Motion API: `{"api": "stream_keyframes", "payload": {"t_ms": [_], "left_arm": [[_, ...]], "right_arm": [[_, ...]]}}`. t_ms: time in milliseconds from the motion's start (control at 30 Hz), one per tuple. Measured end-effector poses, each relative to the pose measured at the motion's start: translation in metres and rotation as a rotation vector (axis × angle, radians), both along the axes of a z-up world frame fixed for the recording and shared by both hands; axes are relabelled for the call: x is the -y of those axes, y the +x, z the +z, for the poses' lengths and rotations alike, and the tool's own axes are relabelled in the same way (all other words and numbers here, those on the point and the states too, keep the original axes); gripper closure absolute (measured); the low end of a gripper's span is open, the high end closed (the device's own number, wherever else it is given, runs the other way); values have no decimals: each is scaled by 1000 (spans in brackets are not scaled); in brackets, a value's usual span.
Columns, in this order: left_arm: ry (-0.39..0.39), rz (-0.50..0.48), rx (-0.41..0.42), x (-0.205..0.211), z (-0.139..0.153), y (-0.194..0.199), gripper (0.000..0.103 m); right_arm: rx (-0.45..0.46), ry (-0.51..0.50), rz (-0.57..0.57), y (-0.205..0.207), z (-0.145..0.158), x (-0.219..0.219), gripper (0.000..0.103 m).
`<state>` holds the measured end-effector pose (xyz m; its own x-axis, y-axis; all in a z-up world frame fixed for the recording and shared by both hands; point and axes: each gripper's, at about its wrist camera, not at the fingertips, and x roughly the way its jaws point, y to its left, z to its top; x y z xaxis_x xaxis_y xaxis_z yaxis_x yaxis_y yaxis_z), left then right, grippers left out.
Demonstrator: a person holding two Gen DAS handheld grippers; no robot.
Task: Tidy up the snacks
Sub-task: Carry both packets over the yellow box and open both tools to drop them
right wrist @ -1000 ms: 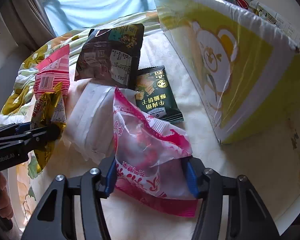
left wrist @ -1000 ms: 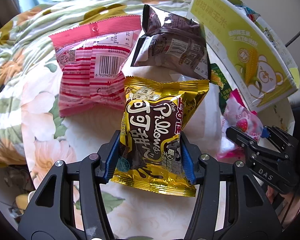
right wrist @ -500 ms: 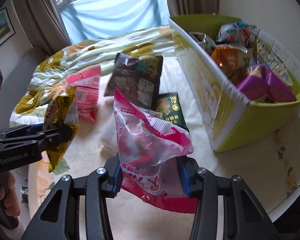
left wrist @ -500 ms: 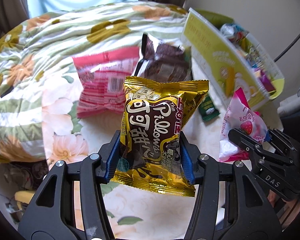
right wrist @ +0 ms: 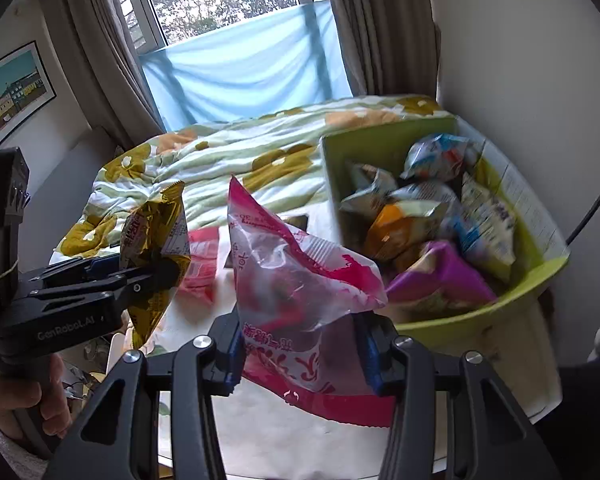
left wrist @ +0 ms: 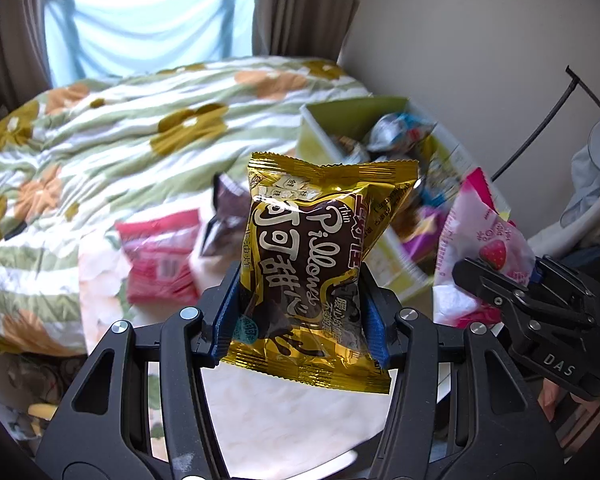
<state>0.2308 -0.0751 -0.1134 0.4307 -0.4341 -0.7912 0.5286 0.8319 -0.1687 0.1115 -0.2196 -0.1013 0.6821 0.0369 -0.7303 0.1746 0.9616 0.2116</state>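
Note:
My left gripper (left wrist: 300, 312) is shut on a gold and brown Pillows snack bag (left wrist: 320, 264), held in the air above the table. It shows from the side as the gold bag (right wrist: 156, 248) in the right wrist view. My right gripper (right wrist: 300, 344) is shut on a pink and clear strawberry snack bag (right wrist: 296, 280), also lifted; that pink bag (left wrist: 484, 240) appears at the right of the left wrist view. A green box (right wrist: 512, 292) holding several snack packs stands to the right. On the table lie a red-striped packet (left wrist: 160, 252) and a dark brown packet (left wrist: 224, 220).
A floral quilt (left wrist: 120, 132) covers the bed behind the table. A window with a blue cloth (right wrist: 244, 68) and brown curtains is beyond it. A hand (right wrist: 24, 400) grips the left tool's handle. A wall stands right of the box.
Both grippers have risen well above the table with their bags still held. The box's inside and the window have come into sight; the packets on the table look smaller and lower.

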Motion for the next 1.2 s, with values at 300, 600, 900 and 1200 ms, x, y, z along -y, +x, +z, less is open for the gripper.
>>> {"api": "stream_keyframes", "payload": {"t_ms": [300, 600, 900, 1200], "left_arm": [[-9, 50, 5, 103, 14, 4, 53], [21, 135, -65, 184, -17, 17, 53], [95, 208, -117, 191, -43, 10, 10], [73, 273, -107, 155, -34, 9, 10]], "right_arm": [[24, -14, 46, 7, 18, 96, 60], [-16, 12, 116, 20, 10, 174, 60], [-39, 51, 162, 35, -2, 203, 60], [-41, 99, 213, 57, -4, 194, 60]]}}
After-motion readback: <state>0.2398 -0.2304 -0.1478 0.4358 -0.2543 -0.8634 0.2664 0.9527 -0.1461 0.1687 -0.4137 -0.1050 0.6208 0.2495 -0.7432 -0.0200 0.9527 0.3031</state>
